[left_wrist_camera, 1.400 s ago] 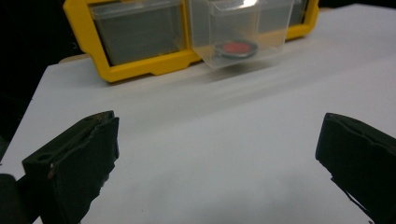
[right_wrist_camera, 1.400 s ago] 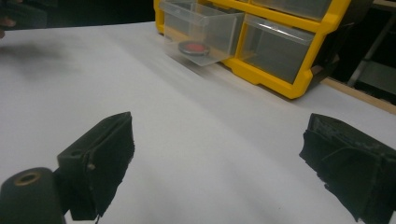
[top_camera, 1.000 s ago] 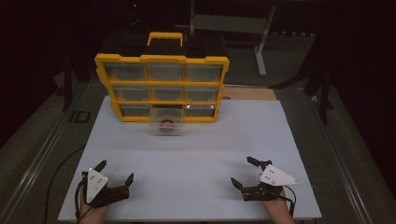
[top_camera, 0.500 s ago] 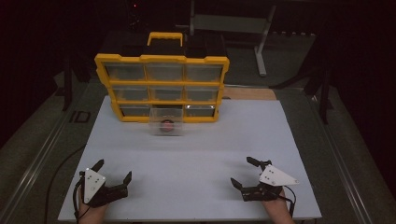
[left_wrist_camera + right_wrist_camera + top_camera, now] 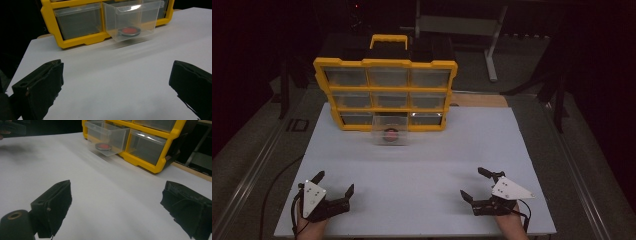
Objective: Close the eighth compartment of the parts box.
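Both tools sit at the near edge of the white tabletop [image 5: 412, 170], well apart from the yellow drawer cabinet [image 5: 385, 95] at the far side. The left tool [image 5: 333, 192] has its jaws spread wide with nothing between them, and the right tool [image 5: 474, 186] is spread and empty as well.

The thing in hand looks to be the clear drawer [image 5: 390, 131], pulled out of the middle slot of the cabinet's bottom row, with a round red disc [image 5: 390, 134] lying flat on its floor.

Risks, as I judge them:
- The drawer juts far forward — a downward push on its front lip could tip it out of its slot and spill the disc.
- The disc is low and flat against the drawer floor, so a tool may slide over it, or pin it against a clear wall, rather than grip it.
- The drawer walls are clear and easy to misjudge; a jaw could strike the rim on the way in.
- A hard shove could slide the whole cabinet back.

Count: two tools, one cabinet with nine drawers in three rows of three, one drawer pulled out, one red disc. What the other drawers hold I cannot tell.
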